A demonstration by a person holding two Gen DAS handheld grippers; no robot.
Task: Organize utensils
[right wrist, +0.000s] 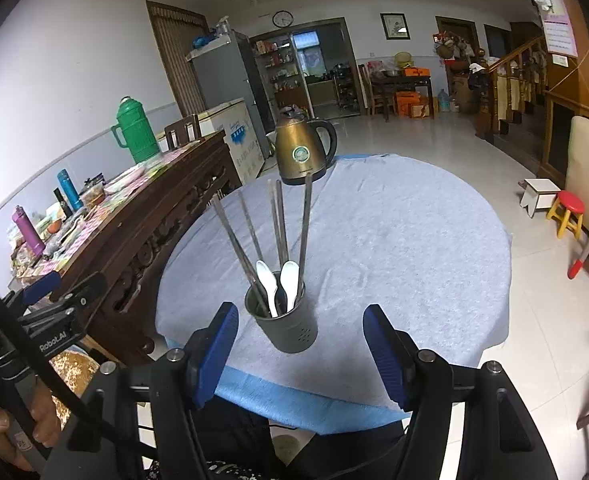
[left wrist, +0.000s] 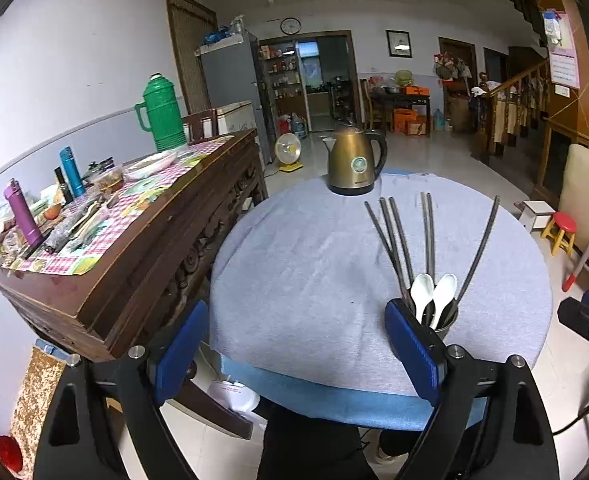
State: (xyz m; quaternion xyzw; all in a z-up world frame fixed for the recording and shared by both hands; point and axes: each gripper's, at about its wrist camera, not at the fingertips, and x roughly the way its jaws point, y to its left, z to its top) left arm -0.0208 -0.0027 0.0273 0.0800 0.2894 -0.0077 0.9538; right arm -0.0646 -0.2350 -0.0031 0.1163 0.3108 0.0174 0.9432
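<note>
- A dark grey utensil holder stands upright on the round table, near the table's front edge, on a pale grey cloth.
- Inside it stand several long dark chopsticks, fanned out and leaning against the rim, and two white spoons with their bowls up.
- From the left wrist view the same holder sits just behind the right-hand blue pad, mostly hidden by it; the chopsticks and spoons rise above the pad.
- The right gripper hovers in front of the holder with its jaws parted wider than the holder. The holder is seen between the pads but sits beyond them, with a clear gap on each side, so nothing is gripped.
- The left gripper is spread wide and empty, over bare cloth to the left of the holder.
- A person's hand holds the left gripper's handle at the lower left of the right wrist view.
- A bronze electric kettle stands at the table's far edge, well apart from the holder.
- A dark wooden sideboard beside the table carries a green thermos and bottles.
</note>
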